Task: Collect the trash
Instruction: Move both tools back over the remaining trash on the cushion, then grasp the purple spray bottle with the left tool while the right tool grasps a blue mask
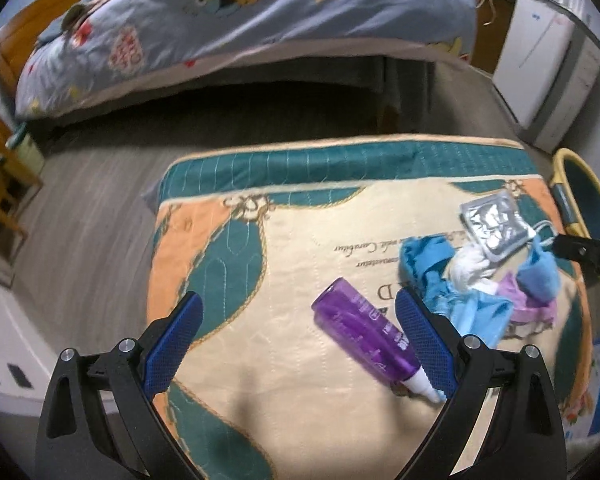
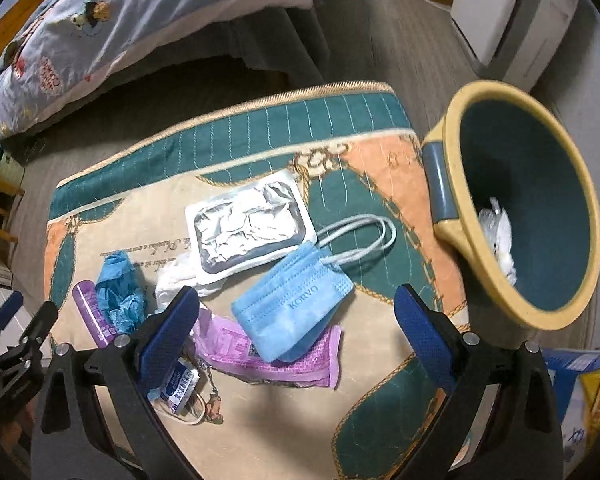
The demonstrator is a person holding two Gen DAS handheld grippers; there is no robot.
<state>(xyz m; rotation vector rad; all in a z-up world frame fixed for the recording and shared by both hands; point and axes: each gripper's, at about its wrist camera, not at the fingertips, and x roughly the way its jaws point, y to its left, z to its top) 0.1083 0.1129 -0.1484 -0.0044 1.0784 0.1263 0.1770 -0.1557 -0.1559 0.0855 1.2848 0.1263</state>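
Observation:
Trash lies on a quilted mat (image 2: 260, 420): a blue face mask (image 2: 292, 312) on a purple wrapper (image 2: 300, 364), a silver foil tray (image 2: 248, 224), white tissue (image 2: 172, 284), a crumpled blue glove (image 2: 120, 292), a purple bottle (image 1: 364, 336) and a small packet (image 2: 180, 390). My right gripper (image 2: 296, 308) hangs open above the mask. Open too, my left gripper (image 1: 300, 320) hovers over the mat with the bottle beside its right finger (image 1: 424, 344). A yellow-rimmed bin (image 2: 452, 240) at the right holds white paper (image 2: 498, 232).
A bed with a blue cartoon quilt (image 1: 260, 8) stands behind the mat. White appliance (image 2: 504, 12) at far right, wooden furniture (image 1: 0, 184) at left. Colourful packaging (image 2: 588, 392) lies at the lower right. Grey wood floor (image 1: 92, 208) surrounds the mat.

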